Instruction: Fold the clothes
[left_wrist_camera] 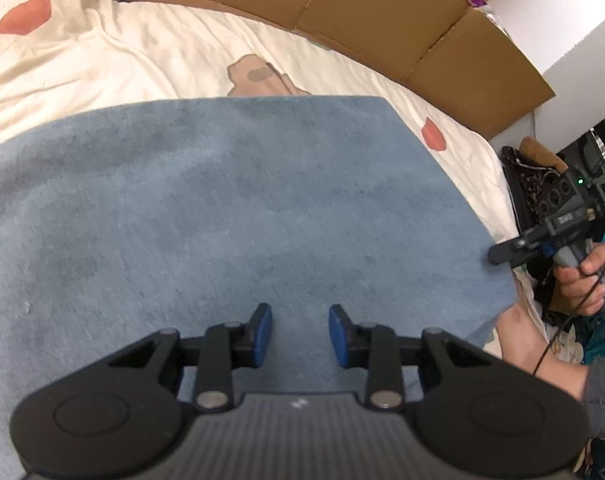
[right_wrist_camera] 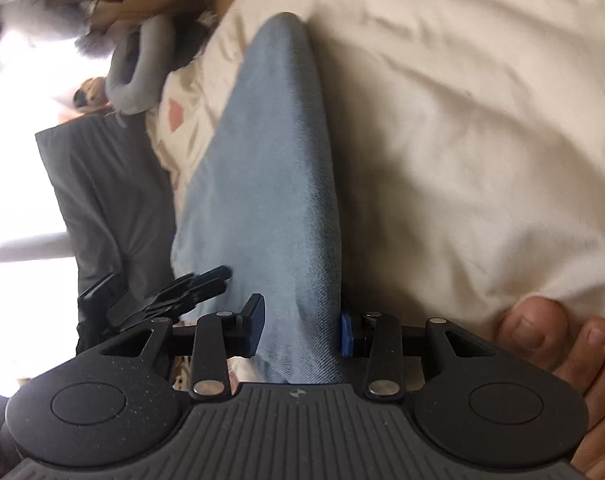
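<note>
Blue cloth (left_wrist_camera: 230, 208), a soft folded garment, lies flat on the bed (left_wrist_camera: 114, 64), over a cream sheet printed with reddish and tan shapes. Its far edge runs straight across the sheet, well short of the brown cardboard (left_wrist_camera: 382, 20) that lines the bed's far side, so a broad strip of bare sheet stays open beyond it. Its far right corner is crisp, and from there the right edge slants down toward the bed's right edge.

The left gripper (left_wrist_camera: 300, 334) hovers over the near part of the cloth, its blue-padded fingers spread apart with nothing between them.

The right gripper (right_wrist_camera: 300, 330) sits at the cloth's right edge; in its own view the fabric (right_wrist_camera: 270, 184) rises as a folded ridge between the two fingers, which stand apart on either side of it, the right pad against the cloth and the left one just beside it. I cannot tell whether they are pinching it. The left view shows a hand (left_wrist_camera: 582, 284) holding that gripper's handle.

Bare toes (right_wrist_camera: 542, 328) press on the sheet at the near right. No readable writing or label shows anywhere.
</note>
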A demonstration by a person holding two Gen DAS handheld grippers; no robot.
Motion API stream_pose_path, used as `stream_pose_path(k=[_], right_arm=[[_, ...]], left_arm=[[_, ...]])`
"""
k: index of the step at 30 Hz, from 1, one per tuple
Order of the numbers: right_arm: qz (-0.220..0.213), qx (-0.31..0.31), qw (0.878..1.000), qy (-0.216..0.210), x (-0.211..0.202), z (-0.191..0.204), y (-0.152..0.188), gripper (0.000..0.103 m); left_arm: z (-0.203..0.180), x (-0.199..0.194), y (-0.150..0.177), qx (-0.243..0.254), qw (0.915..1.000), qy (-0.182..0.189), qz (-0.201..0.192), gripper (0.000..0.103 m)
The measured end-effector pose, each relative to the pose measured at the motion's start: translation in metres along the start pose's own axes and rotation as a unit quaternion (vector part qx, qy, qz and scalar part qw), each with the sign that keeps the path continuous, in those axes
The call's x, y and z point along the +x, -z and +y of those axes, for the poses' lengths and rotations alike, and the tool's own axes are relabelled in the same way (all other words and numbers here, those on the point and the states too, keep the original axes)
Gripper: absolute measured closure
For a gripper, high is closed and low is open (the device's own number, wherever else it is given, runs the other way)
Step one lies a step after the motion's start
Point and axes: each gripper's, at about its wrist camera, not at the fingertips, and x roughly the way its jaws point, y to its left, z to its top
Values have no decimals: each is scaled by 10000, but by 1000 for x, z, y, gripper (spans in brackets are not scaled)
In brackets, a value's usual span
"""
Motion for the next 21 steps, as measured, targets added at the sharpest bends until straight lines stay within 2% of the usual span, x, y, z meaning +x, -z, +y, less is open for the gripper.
stream_pose_path(k=[7,9,10,11,14,18,19,20,21], right_arm=[[-313,186,9993,-113,15,-9,-1,65],[-338,115,9993,-68,20,-7,-2,78],[-336,84,9994,7,21,-6,-2,91],[-356,100,9993,55,21,-4,-2,93],[-412,208,9988,135,16,11,-2,97],[-442,107,9982,391,11,44,-6,97],[-462,45,9980,432,10,50,-7,97],[-482,-18,9979,442,9,54,-6,97],[-502,-81,9977,453,8,58,-6,97]], left_arm=[[-5,2,0,118,9998,-160,-58,70],[-7,1,0,147,9995,-275,-85,69],[-8,0,1,162,9993,-320,-99,68],[-9,-1,1,177,9991,-365,-114,67],[-13,-8,5,208,9985,-473,-180,65],[-16,-12,12,174,9986,-506,-45,67],[-14,-13,13,117,9991,-399,-20,68],[-14,-12,16,91,9990,-436,19,70],[-14,-12,19,66,9988,-473,60,79]])
